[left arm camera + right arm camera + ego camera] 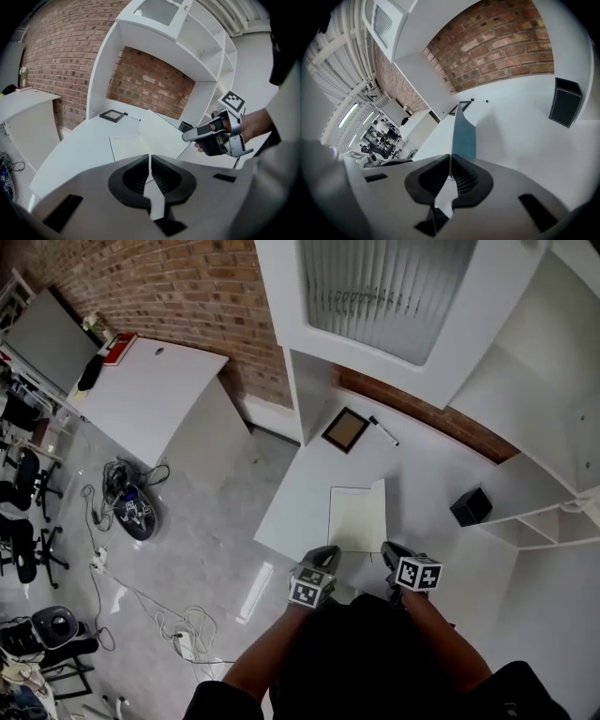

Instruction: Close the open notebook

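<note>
The notebook (356, 518) lies open on the white tabletop (305, 493), near the edge closest to me. Its left page lies flat. Its right cover (462, 129) stands up on its edge, almost straight up, and the side I see in the right gripper view looks blue-grey.

My right gripper (450, 160) has that cover. Its fingers (465, 177) are pressed together on the thin near edge of the cover, and the cover sticks up from between them. In the head view this gripper sits at the right near corner of the notebook.

My left gripper (150, 158) is at the left near corner of the notebook. Its fingers (135, 177) are together, with only a very thin slit between them. I see nothing held in them. I cannot tell if their tips touch the page.

Farther back on the tabletop, well apart from the notebook, lies a dark picture frame (345, 429). A pen (383, 431) lies just beside it on the right. A small black box (471, 507) stands to the right of the notebook, near the white shelves (553, 381). A brick wall (169, 287) is behind the tabletop.
</note>
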The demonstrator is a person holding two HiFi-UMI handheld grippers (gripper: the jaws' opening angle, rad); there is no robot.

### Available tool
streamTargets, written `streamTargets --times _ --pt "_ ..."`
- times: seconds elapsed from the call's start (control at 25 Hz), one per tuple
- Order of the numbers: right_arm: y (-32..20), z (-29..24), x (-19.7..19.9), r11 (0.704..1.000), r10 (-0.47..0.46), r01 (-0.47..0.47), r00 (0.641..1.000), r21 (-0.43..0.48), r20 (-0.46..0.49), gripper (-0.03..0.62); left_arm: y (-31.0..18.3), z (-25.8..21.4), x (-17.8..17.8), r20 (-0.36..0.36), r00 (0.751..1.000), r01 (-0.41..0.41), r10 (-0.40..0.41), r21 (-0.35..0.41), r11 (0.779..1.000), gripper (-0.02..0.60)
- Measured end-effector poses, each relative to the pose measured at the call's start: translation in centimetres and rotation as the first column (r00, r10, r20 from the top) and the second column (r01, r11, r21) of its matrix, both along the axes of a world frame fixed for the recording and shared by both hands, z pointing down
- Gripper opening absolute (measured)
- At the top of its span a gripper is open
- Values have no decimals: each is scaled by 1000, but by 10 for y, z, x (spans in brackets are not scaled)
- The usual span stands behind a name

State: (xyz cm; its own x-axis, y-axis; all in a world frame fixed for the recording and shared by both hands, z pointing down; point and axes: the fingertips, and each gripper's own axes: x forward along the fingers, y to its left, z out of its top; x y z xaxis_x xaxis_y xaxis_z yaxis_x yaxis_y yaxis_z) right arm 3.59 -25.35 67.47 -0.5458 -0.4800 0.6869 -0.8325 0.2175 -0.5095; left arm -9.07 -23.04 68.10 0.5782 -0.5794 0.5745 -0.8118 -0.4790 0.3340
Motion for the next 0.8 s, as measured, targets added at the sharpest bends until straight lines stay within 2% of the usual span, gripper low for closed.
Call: streamTargets --times 0.2,0.48,0.68,0.8 --pt "0 6 -46 999 -42 41 998 -14 -53 20 -11 -2 -33 -19 1000 -4 4 0 1000 18" --pt "-1 24 -85 995 -94 89 990 -53 -107 23 -18 8 -66 -27 999 -45 45 -20 999 18" --pt "-2 46 -107 980 -185 165 960 -108 -212 23 -21 11 -84 -41 997 -71 69 -36 997 18" --pt "-2 56 -118 976 -199 171 950 -132 -241 25 -21 16 -93 -43 995 -91 89 -46 995 18"
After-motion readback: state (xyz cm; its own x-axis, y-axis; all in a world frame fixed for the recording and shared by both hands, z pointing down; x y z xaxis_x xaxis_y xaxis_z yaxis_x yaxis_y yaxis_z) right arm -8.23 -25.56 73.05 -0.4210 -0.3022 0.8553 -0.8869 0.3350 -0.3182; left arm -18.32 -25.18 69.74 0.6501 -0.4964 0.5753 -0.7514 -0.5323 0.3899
